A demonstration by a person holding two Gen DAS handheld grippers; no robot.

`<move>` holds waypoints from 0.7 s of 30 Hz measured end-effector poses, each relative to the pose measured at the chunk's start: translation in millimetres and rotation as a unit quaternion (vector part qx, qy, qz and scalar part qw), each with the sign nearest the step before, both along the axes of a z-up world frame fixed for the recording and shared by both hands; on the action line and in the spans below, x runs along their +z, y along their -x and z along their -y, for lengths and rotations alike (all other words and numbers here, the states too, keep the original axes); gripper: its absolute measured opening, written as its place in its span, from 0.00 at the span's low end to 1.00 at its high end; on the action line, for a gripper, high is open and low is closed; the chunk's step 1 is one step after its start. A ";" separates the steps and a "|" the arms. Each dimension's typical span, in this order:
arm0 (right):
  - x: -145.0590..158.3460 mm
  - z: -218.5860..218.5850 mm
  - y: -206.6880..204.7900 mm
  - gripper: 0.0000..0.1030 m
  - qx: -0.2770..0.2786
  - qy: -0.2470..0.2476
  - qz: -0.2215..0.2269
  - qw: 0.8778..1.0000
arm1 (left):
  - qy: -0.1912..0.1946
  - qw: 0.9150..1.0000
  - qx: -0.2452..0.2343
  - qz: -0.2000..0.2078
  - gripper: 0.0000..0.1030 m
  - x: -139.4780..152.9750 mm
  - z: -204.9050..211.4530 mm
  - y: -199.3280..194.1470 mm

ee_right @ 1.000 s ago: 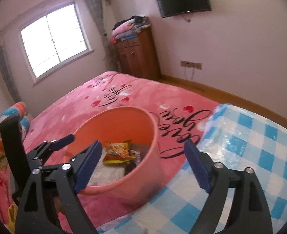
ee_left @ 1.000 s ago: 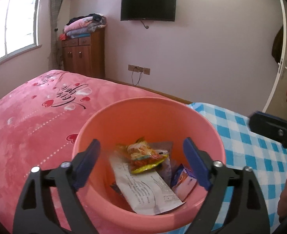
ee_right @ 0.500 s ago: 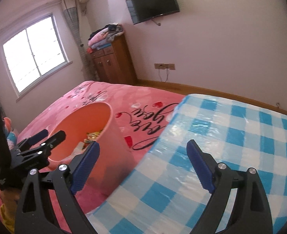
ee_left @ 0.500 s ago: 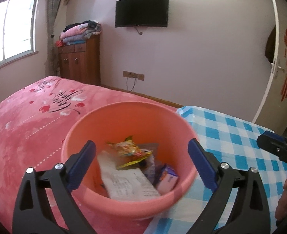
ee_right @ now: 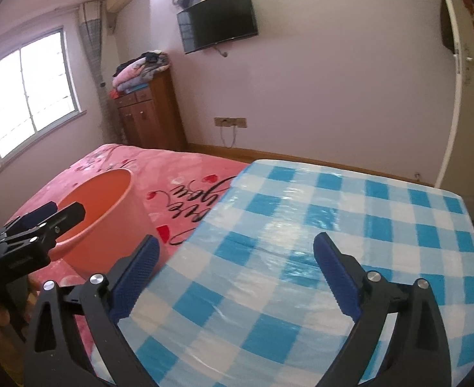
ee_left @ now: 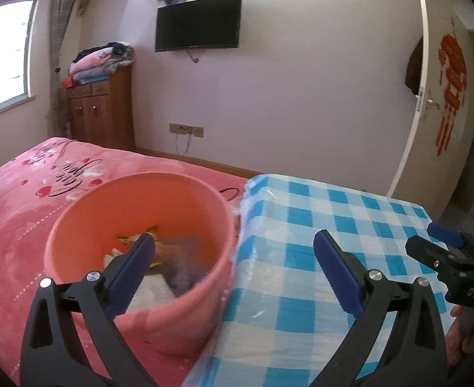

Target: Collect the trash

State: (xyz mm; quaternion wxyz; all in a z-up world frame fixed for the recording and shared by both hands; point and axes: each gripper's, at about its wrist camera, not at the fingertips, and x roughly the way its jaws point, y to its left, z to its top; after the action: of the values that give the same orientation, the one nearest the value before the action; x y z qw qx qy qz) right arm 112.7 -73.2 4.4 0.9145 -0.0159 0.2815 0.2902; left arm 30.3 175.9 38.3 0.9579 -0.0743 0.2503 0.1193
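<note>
A salmon-pink plastic bucket [ee_left: 146,306] stands on the pink bed beside the checked table; it also shows in the right wrist view [ee_right: 108,232]. Inside it lie wrappers and paper trash [ee_left: 172,258], blurred and partly hidden behind my left finger. My left gripper [ee_left: 235,269] is open and empty, above the bucket's right rim and the table edge. My right gripper [ee_right: 235,272] is open and empty, over the blue-and-white checked tablecloth [ee_right: 333,225]. No loose trash shows on the tablecloth.
The pink heart-print bed [ee_left: 27,200] fills the left. A wooden cabinet [ee_left: 103,113] with folded blankets stands by the far wall under a wall TV [ee_left: 198,24]. A white door [ee_left: 443,96] is at right. The other gripper [ee_left: 456,264] shows at right.
Both grippers have drawn back and swung right, away from the bucket and over the checked table. The bucket now sits left in both views. Both stay open.
</note>
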 end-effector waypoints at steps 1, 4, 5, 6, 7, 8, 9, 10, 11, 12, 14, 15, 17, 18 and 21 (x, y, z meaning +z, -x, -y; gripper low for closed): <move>-0.9 4.7 1.2 0.92 -0.006 0.003 0.002 1.000 | 0.000 1.000 -0.004 0.000 0.96 -0.6 3.8 -0.9; -2.9 18.6 2.1 0.92 -0.023 0.007 0.005 1.000 | 0.001 1.000 -0.017 -0.003 0.96 -3.1 18.0 -3.2; -3.7 24.3 2.4 0.92 -0.028 0.007 0.005 1.000 | 0.000 1.000 -0.021 -0.004 0.96 -4.1 23.7 -4.6; -4.9 29.7 2.5 0.92 -0.034 0.008 0.006 0.999 | -0.002 1.000 -0.024 -0.005 0.96 -4.9 28.8 -6.2; -6.3 34.5 2.4 0.92 -0.038 0.009 0.007 0.999 | -0.003 1.000 -0.026 -0.006 0.96 -5.4 32.3 -7.1; -7.4 39.9 2.5 0.92 -0.045 0.011 0.009 0.999 | -0.004 1.000 -0.030 -0.007 0.96 -6.5 38.1 -9.0; -8.6 44.2 2.8 0.92 -0.049 0.012 0.009 0.999 | -0.004 0.999 -0.034 -0.008 0.96 -7.4 43.0 -10.5; -9.5 49.2 2.9 0.92 -0.053 0.012 0.009 0.998 | -0.004 0.999 -0.037 -0.008 0.96 -7.9 47.3 -12.6; -10.4 53.8 2.8 0.92 -0.057 0.011 0.008 0.998 | -0.003 0.999 -0.041 -0.008 0.96 -8.9 52.3 -14.3; -11.7 60.0 2.6 0.92 -0.062 0.010 0.007 0.998 | -0.002 0.999 -0.043 -0.009 0.96 -9.9 55.5 -15.3; -13.8 68.1 1.5 0.92 -0.071 0.009 0.005 0.997 | -0.002 0.999 -0.051 -0.012 0.96 -12.4 65.1 -19.7; -15.1 74.1 1.3 0.92 -0.077 0.008 0.004 0.997 | -0.002 0.998 -0.054 -0.014 0.96 -13.8 69.7 -21.3; -17.0 83.8 1.2 0.92 -0.085 0.006 0.004 0.996 | -0.002 0.998 -0.060 -0.017 0.96 -16.1 79.0 -24.8; -17.7 89.2 1.2 0.92 -0.091 0.006 0.004 0.996 | -0.001 0.998 -0.063 -0.019 0.96 -17.1 82.7 -27.2; -20.5 105.6 0.0 0.92 -0.106 0.005 0.004 0.994 | 0.000 0.997 -0.076 -0.026 0.96 -21.7 98.9 -33.5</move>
State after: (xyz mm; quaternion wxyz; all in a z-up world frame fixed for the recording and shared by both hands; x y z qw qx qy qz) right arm 112.7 -178.8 -16.0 0.9412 0.0080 0.2791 0.1902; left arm 63.8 77.0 16.6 0.9573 -0.0517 0.2803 0.0477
